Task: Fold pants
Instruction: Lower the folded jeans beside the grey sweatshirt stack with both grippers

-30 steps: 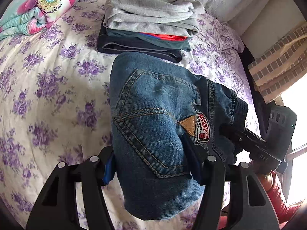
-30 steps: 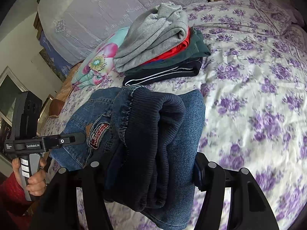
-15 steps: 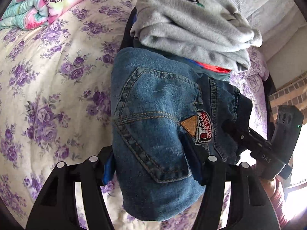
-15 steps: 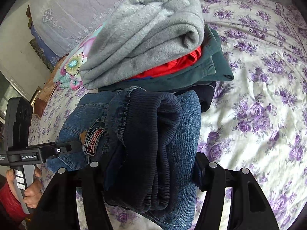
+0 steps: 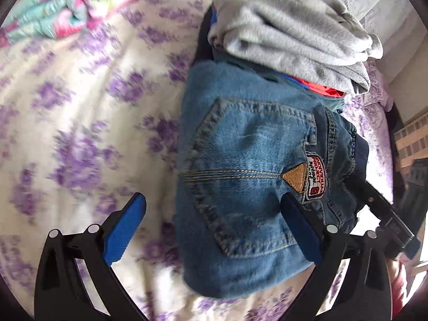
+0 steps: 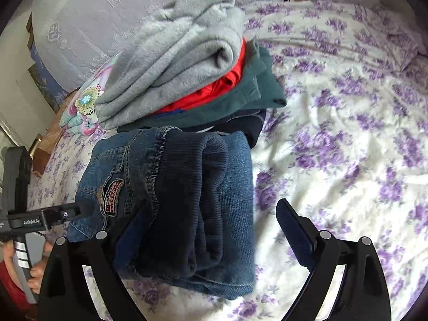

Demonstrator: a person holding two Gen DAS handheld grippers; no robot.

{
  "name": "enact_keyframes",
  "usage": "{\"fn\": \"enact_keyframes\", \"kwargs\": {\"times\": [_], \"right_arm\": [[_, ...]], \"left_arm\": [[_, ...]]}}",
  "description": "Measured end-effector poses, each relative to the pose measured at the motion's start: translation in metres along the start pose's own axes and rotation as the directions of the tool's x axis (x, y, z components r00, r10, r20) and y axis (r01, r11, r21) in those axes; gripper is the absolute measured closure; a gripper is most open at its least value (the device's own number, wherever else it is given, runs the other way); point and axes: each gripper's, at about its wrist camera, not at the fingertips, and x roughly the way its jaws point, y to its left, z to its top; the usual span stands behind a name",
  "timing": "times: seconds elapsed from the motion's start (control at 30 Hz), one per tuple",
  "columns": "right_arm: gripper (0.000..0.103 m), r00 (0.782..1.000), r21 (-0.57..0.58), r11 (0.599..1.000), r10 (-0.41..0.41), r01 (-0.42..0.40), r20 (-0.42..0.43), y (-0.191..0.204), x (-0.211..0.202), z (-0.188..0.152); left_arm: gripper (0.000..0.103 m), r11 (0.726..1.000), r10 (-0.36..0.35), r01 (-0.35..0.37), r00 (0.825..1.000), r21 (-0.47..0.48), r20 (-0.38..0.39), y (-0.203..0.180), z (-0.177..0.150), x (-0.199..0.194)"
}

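— Well, what's nearest, and how much room around it?

— Nearest the cameras, the folded jeans lie on the purple-flowered bedspread, the pocket side up and the ribbed waistband doubled at one end. Open bedspread runs wide on the right of the right wrist view.

— And the tongs?

— Both have just been opening. The left gripper stands wide; one blue pad is clear over the sheet, the other lies against the denim. The right gripper is wide too, one finger apart from the jeans, the other tucked against the fold.

— Farther off?

— The far edge of the jeans meets a stack of folded clothes, grey on top. Beyond that, a flowery bundle.
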Motion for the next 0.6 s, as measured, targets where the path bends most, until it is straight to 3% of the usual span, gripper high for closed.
{"fn": "enact_keyframes", "kwargs": {"times": [0.1,0.23,0.33,0.47,0.53,0.6], "right_arm": [[0.009,0.996,-0.007,0.999,-0.039,0.04,0.081,-0.001,-0.03,0.003],[0.009,0.983,-0.004,0.999,0.047,-0.047,0.179,0.015,-0.058,0.015],[0.01,0.983,-0.054,0.994,0.098,-0.09,0.158,0.039,-0.05,0.026],[0.014,0.989,-0.112,0.99,0.102,-0.089,0.112,0.061,-0.024,0.035],[0.018,0.997,-0.116,0.992,0.057,-0.051,0.047,0.065,0.0,0.035],[0.023,1.0,-0.118,0.993,0.0,0.0,-0.003,0.06,0.023,0.033]], "left_arm": [[0.005,1.0,0.021,-0.021,0.999,-0.002,0.05,0.0,-0.006,-0.024],[0.005,0.999,-0.012,0.007,0.993,0.041,0.12,-0.01,-0.015,-0.052],[0.005,0.992,-0.026,0.009,0.991,0.128,0.132,-0.027,-0.02,-0.056],[0.005,0.979,0.0,-0.015,0.997,0.204,0.077,-0.055,-0.024,-0.03],[0.005,0.969,0.077,-0.082,0.997,0.232,0.029,-0.062,-0.029,-0.005],[0.004,0.95,0.131,-0.138,0.99,0.28,0.044,-0.068,-0.036,0.009]]}}
